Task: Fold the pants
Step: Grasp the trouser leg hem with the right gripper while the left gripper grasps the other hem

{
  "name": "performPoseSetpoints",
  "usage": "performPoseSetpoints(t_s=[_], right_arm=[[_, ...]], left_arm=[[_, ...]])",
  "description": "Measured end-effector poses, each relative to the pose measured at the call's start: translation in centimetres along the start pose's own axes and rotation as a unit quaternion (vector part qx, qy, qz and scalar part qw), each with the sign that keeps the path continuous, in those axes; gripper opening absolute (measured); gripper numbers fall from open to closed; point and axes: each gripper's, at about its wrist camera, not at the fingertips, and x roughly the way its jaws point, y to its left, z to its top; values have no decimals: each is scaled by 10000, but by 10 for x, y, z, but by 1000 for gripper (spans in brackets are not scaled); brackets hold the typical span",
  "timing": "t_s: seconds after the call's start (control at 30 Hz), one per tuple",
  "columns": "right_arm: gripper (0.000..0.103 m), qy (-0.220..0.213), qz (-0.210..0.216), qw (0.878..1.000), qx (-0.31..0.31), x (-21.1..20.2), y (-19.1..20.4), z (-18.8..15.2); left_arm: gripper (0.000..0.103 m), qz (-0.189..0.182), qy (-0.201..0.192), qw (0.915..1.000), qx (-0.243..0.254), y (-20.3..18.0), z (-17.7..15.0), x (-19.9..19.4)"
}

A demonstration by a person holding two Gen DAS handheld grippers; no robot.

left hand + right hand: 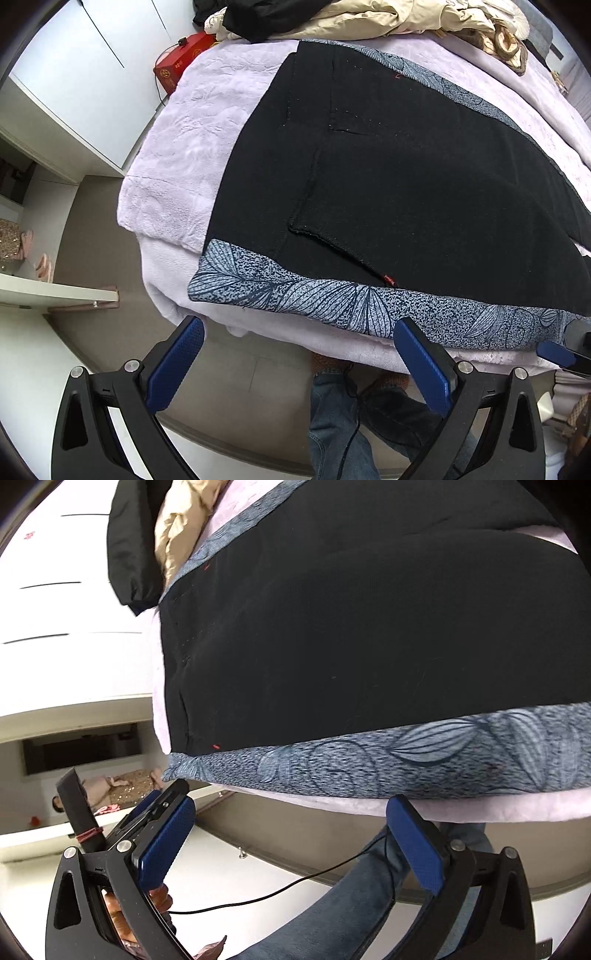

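Note:
The pants [388,166] lie flat on the bed, black inside out with a blue-grey leaf-print edge [332,299] along the near side. They also fill the right wrist view [351,627], with the print edge [406,760] near the bed's rim. My left gripper [299,328] is open and empty, just below the near print edge. My right gripper [288,805] is open and empty, just below the same edge; its tip shows at the far right of the left wrist view [565,350].
The bed has a lilac blanket [192,129]. A pile of beige and black clothes [351,18] lies at the far end. A red box [177,62] sits beside the bed. White cabinets [74,74] stand left. The person's jeans-clad legs [340,424] are below.

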Motion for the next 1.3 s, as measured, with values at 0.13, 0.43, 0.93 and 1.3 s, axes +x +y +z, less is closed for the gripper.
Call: performPoseSetpoints(t_s=[0.13,0.43,0.93,1.3], right_arm=[[103,-23,495,9987,-77,12,7,0],[69,416,941,9947,63,63,8,-8],[70,-454,1346,9884,538,30,-4,11],[34,-111,1472,9751,1657,75,-24,9]], left_arm=[[103,-362,-152,9991,-173,9,1,0],[92,-1339,7,9902,-393,32,-4,14],[92,-1857,-70,9804,-658,32,26,22],[92,-1538,316,9841,-833,25,14,43]])
